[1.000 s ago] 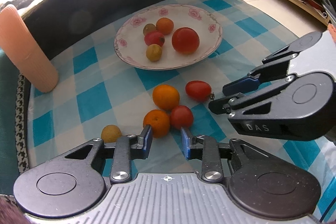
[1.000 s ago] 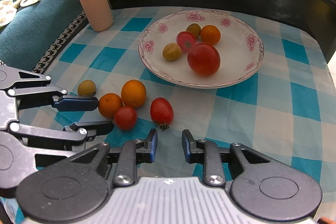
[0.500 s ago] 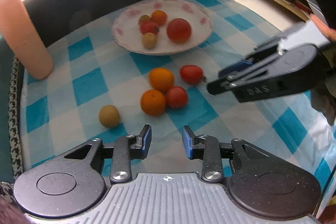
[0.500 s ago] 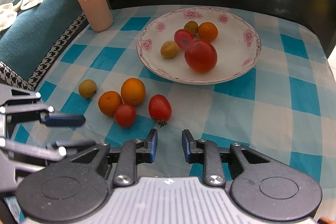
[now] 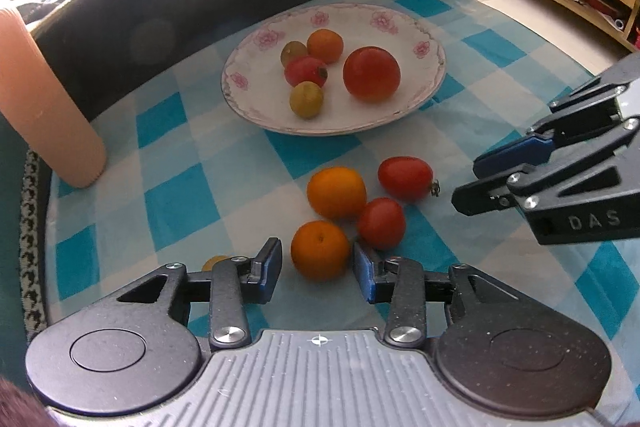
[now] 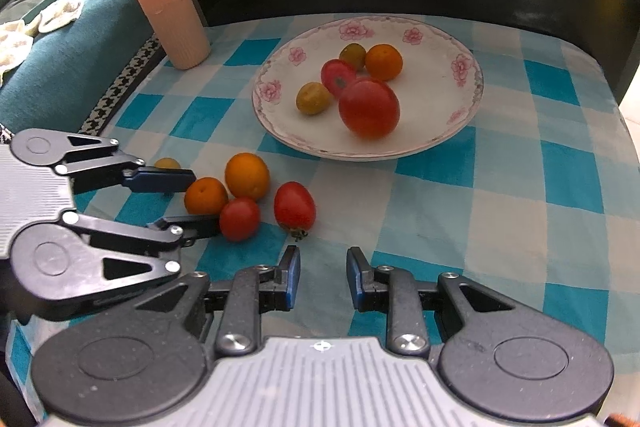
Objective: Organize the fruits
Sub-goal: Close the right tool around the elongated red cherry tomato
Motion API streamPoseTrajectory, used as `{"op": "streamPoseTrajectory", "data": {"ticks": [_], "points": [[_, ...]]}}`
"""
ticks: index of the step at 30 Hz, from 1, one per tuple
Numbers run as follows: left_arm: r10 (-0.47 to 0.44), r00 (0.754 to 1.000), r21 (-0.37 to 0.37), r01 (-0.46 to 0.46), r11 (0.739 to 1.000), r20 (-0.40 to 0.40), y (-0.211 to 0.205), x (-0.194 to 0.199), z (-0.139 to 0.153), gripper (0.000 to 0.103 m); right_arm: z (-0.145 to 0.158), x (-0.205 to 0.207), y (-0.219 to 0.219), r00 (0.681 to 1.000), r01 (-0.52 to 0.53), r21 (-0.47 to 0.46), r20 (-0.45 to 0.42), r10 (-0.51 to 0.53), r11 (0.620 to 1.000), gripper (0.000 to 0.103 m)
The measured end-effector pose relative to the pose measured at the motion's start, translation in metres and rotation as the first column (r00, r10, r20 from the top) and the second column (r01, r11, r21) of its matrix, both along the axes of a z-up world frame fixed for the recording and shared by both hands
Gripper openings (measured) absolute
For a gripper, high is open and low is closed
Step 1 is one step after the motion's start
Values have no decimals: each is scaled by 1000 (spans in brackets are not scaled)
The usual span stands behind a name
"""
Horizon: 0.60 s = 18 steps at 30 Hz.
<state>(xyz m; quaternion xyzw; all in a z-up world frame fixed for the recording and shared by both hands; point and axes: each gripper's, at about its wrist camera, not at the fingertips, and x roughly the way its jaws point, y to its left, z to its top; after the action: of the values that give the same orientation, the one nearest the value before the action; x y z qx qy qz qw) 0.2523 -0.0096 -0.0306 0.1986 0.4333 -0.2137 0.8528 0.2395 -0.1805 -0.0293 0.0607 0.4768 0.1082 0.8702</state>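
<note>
Fruits on the cloth: a small orange (image 5: 320, 249), a bigger orange (image 5: 337, 192), a round tomato (image 5: 381, 223) and an oval tomato (image 5: 405, 178) lie bunched together on the checked tablecloth (image 5: 180, 203), near the plate.
Yellowish fruit: a small one (image 6: 167, 163) lies just left of the bunch, mostly hidden behind a finger, so its kind is hard to tell.
Plate (image 6: 436, 131): holds a large tomato (image 6: 369, 113), a small red fruit (image 6: 338, 77), an orange (image 6: 383, 61) and two olive-yellow fruits.
Left gripper (image 5: 318, 263): jaws apart, one finger on each side of the small orange, not clamped on it.
Right gripper (image 6: 319, 273): jaws apart, empty, low over the cloth just short of the oval tomato.
Pink ribbed cup (image 6: 166, 1): upright at the far left edge of the cloth.
</note>
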Motion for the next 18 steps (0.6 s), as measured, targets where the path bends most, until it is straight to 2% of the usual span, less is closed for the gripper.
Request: {"op": "streamPoseTrajectory", "data": {"ticks": [4,12,18], "points": [[-5,1000,4,5,1000,0,-4,-2,1,39,1,0,-3,1000,0,0,2,0,1000,39],[-13,1000,-13,12,1000,-25,-4,-6,4,39,2,10,9,998,-61,-4,23,61,998,40],[-7,998,-38,5,999,-59,1,-4,4,39,2,24,23,994,-98,-7,55,98,995,45]]}}
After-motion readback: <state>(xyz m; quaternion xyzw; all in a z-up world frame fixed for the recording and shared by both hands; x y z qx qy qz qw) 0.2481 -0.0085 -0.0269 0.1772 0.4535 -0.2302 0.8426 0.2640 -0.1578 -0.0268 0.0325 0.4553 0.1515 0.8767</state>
